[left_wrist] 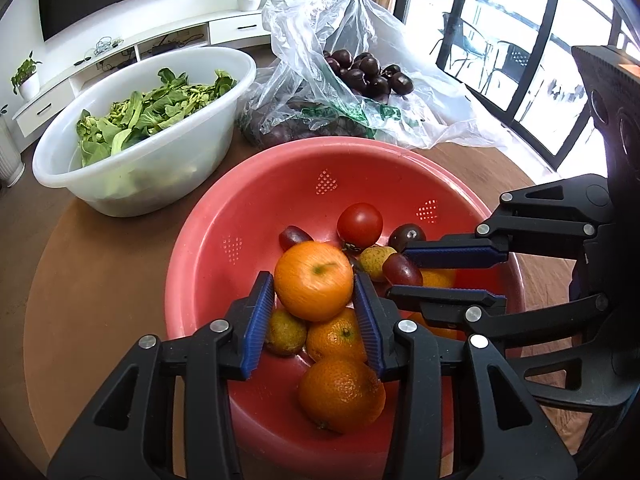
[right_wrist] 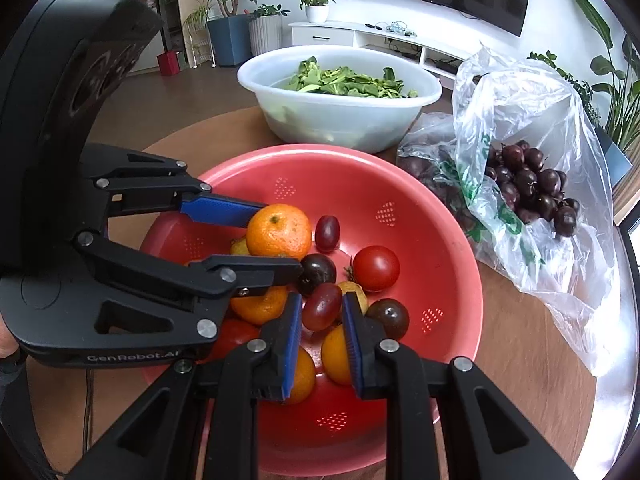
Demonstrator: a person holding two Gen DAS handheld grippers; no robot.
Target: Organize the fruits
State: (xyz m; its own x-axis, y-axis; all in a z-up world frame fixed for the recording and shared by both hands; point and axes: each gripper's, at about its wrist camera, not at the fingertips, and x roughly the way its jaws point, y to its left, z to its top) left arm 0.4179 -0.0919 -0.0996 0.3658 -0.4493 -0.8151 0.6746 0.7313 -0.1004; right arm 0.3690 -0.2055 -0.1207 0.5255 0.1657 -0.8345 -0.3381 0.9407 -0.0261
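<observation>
A red colander bowl [left_wrist: 240, 216] [right_wrist: 400, 184] holds oranges, a red tomato [left_wrist: 360, 225] [right_wrist: 376, 268], yellow-green fruits and dark plums. My left gripper [left_wrist: 314, 280] [right_wrist: 276, 240] is shut on an orange [left_wrist: 314, 280] [right_wrist: 279, 231] and holds it above the other fruit. My right gripper [right_wrist: 322, 308] [left_wrist: 400, 272] is shut on a dark red oval plum [right_wrist: 321, 306] [left_wrist: 402, 270] over the bowl's middle. Both grippers sit side by side inside the bowl.
A white basin [left_wrist: 132, 184] [right_wrist: 340, 120] of leafy greens stands behind the bowl. A clear plastic bag [left_wrist: 320, 32] [right_wrist: 532, 128] with dark plums [left_wrist: 368, 74] [right_wrist: 536, 188] lies beside it on the round brown table [left_wrist: 100, 280].
</observation>
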